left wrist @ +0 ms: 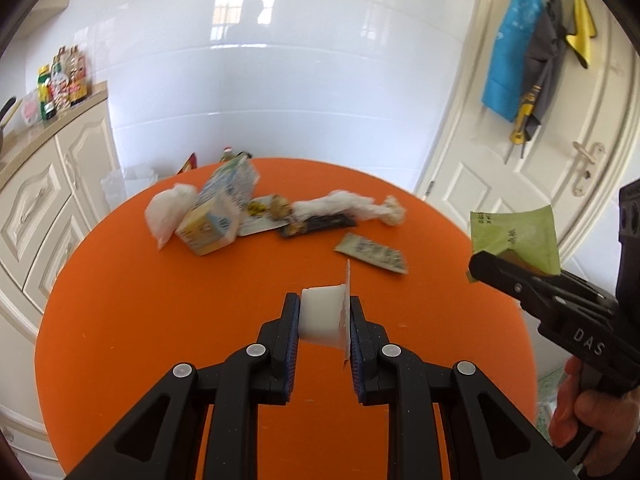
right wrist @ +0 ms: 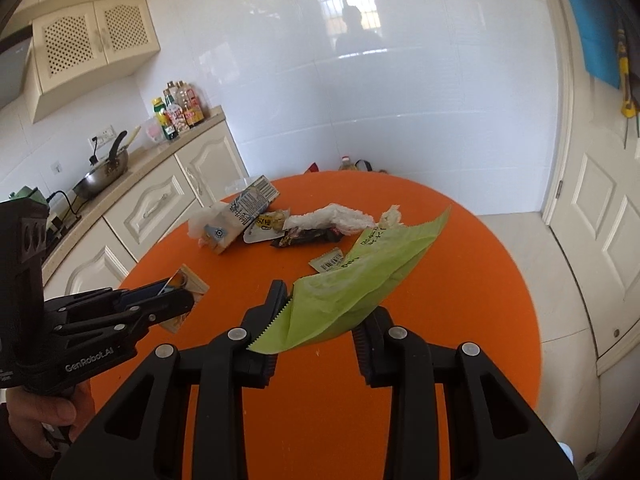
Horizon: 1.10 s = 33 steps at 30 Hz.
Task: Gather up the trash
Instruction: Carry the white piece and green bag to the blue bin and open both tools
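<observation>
Left wrist view: the left gripper is clenched on a small white cup, pads pressing its base and lidded mouth, so the cup lies sideways above the orange surface.
Remaining trash, left view: a carton, a white bag, a tissue twist and a flat packet lie ahead, well apart from the cup.
Right wrist view: the right gripper carries a green wrapper, long axis running up and right; the jaws look fairly wide, so how firmly it is pinched I cannot tell.
Nearer arm: the flat packet lies just beyond the wrapper, closer to the right gripper.
</observation>
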Each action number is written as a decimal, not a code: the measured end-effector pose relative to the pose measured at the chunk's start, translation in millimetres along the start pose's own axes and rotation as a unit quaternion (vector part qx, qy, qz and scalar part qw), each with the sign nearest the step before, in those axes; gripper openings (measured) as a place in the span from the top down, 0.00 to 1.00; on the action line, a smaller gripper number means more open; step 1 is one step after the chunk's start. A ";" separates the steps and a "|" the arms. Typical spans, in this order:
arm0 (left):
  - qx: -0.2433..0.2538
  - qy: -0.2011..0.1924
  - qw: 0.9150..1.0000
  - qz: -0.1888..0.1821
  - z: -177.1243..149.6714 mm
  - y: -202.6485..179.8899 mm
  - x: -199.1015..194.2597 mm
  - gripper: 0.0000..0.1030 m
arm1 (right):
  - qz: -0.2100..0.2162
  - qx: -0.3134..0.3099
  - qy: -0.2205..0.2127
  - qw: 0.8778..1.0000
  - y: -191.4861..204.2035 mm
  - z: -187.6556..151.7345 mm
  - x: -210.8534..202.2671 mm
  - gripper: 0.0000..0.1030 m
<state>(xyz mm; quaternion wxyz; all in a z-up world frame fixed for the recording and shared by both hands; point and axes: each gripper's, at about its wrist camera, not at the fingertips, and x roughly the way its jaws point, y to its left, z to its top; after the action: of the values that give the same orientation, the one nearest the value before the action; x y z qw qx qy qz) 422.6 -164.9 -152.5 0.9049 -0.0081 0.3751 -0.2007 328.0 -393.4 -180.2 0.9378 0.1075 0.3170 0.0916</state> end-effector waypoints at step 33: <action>0.249 0.120 0.921 -0.275 -62.5 -401.4 85.4 0.83 | -0.298 0.203 -0.037 0.932 -269.4 -195.8 -274.2 0.70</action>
<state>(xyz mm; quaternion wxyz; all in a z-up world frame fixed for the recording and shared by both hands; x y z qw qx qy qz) 291.0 -556.9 -188.7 0.7351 0.1393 0.4019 -0.5279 21.2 -689.7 -244.4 0.8914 0.1993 0.3113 -0.2624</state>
